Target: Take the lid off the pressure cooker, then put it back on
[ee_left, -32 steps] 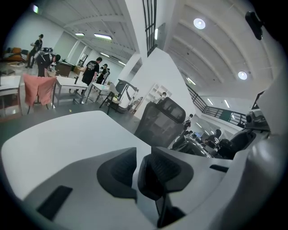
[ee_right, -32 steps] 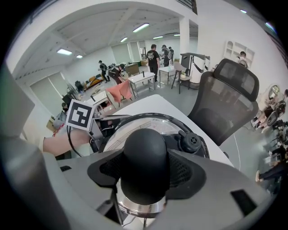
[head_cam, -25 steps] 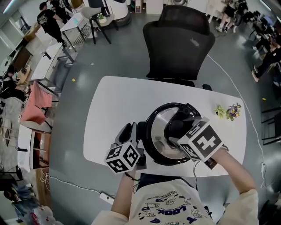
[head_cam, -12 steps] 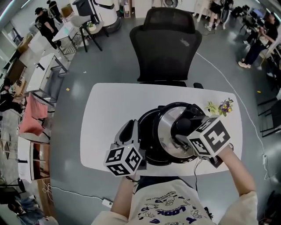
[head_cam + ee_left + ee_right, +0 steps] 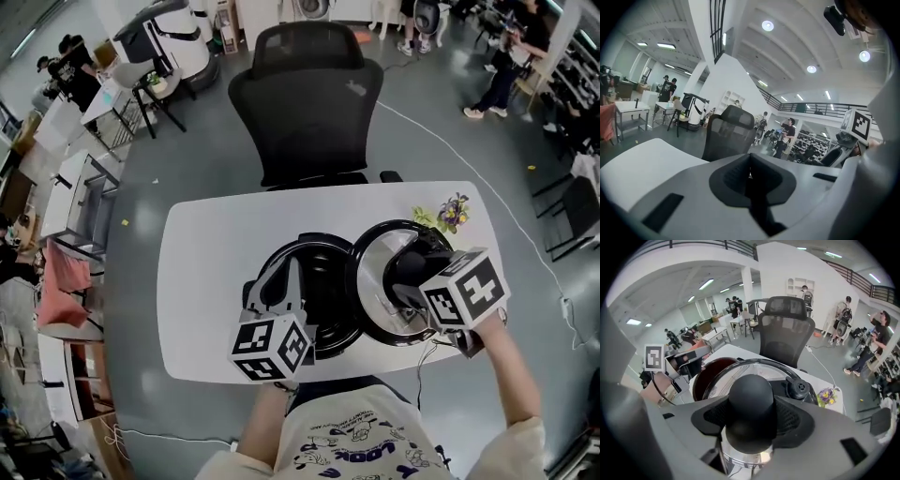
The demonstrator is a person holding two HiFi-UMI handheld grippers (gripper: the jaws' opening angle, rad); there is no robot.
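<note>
White table (image 5: 211, 272): lid (image 5: 373, 281) now off cooker (image 5: 328, 302)

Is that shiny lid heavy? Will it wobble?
Probably heavyish: the lid looks like shiny metal. Held only by its round knob, it may tilt or swing. The smooth knob might slip in the right tongs.

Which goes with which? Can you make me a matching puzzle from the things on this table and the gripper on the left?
Things: 1 lid; 2 pressure cooker; 3 left gripper; 4 flowers.
States: A shut, empty; B uncovered, dark inside; C held by its knob in the right gripper; D at the table's far right corner.
Pairs: 1-C, 2-B, 3-A, 4-D.
</note>
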